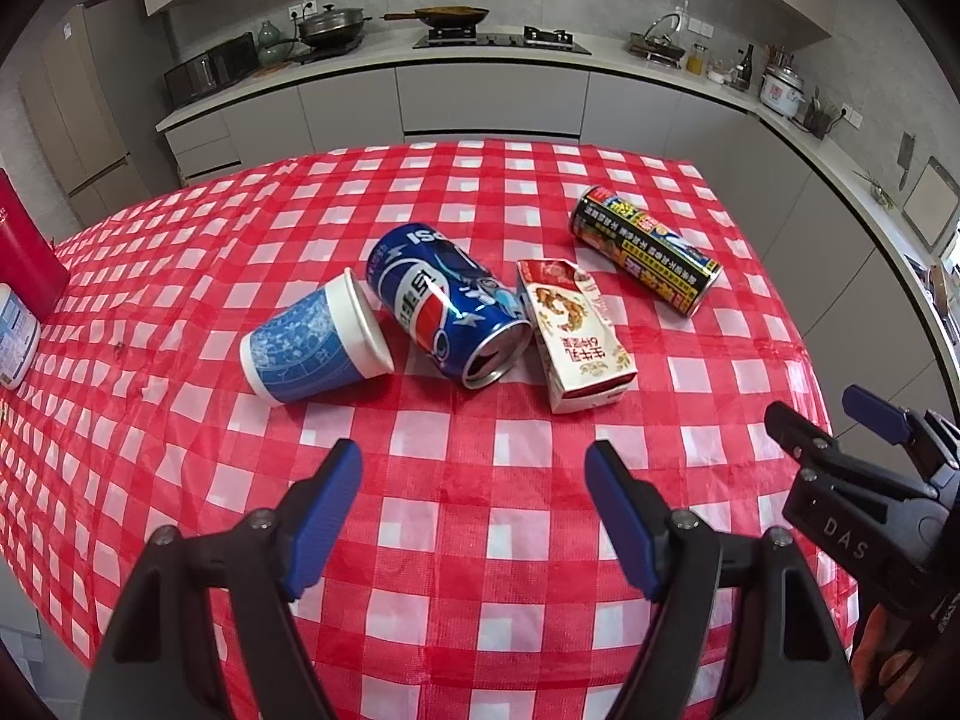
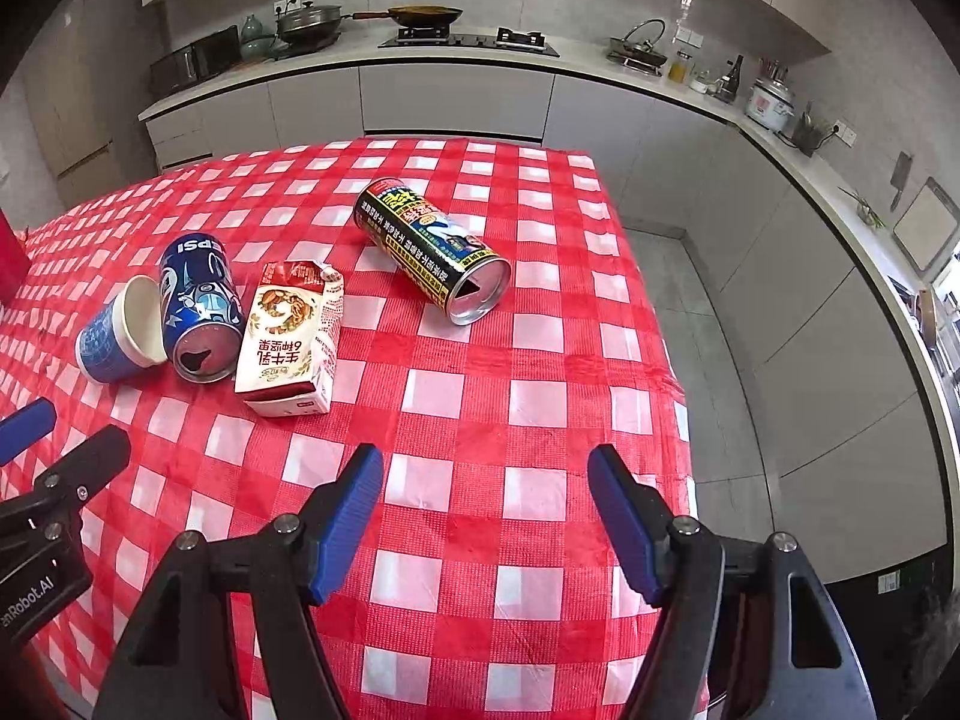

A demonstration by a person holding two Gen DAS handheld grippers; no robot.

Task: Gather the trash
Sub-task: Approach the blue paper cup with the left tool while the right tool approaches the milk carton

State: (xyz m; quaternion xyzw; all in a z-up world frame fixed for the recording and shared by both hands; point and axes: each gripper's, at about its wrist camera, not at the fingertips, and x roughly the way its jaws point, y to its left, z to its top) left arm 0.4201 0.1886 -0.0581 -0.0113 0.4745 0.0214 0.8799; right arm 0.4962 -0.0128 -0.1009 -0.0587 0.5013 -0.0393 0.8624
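Several pieces of trash lie on their sides on a red-checked tablecloth [image 1: 480, 480]: a blue paper cup [image 1: 312, 348], a blue Pepsi can [image 1: 447, 306], a white and red milk carton [image 1: 579, 339] and a black can with yellow print [image 1: 645, 249]. My left gripper [image 1: 474, 474] stands open above the cloth, short of the Pepsi can, nothing between its fingers. My right gripper [image 2: 486, 480] is open too, nearer than the black can [image 2: 432, 249] and right of the carton [image 2: 291, 339]. The cup [image 2: 120, 336] and Pepsi can [image 2: 201, 309] lie at its left.
The table's right edge [image 2: 672, 360] drops to a grey floor. A red box [image 1: 24, 246] and a white container [image 1: 15, 336] stand at the table's left. A kitchen counter [image 1: 480, 57] with pans and a stove runs behind.
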